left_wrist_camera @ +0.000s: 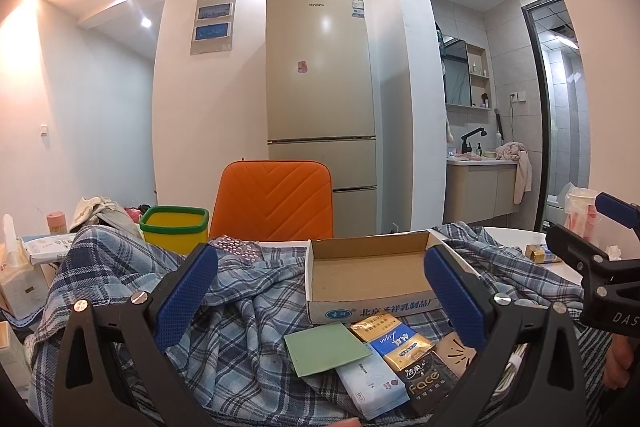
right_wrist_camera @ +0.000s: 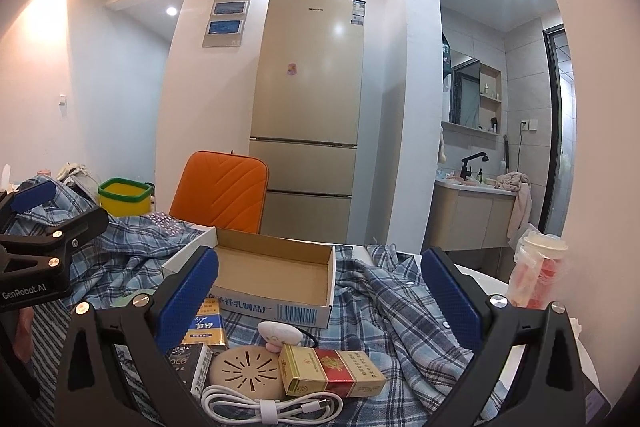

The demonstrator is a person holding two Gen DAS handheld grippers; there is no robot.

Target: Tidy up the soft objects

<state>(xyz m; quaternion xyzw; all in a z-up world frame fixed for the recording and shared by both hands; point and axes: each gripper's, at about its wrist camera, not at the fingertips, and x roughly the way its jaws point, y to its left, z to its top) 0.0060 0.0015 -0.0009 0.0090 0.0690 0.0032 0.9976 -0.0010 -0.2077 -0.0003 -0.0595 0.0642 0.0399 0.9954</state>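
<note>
Fingers of the left gripper, blue-padded, stand wide apart and empty above the rumpled blue-and-white plaid cotton shirt spread across the worktop. Between them sits a shallow open cardboard box. The right gripper is equally wide, empty, level over the same shirt.

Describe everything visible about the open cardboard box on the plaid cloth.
The cardboard box is a shallow open tray, brown inside and empty, white outside with blue Chinese print and a barcode on its front wall. It sits upright on the blue plaid cloth, beyond the small packets. Neither tool touches it.
</note>
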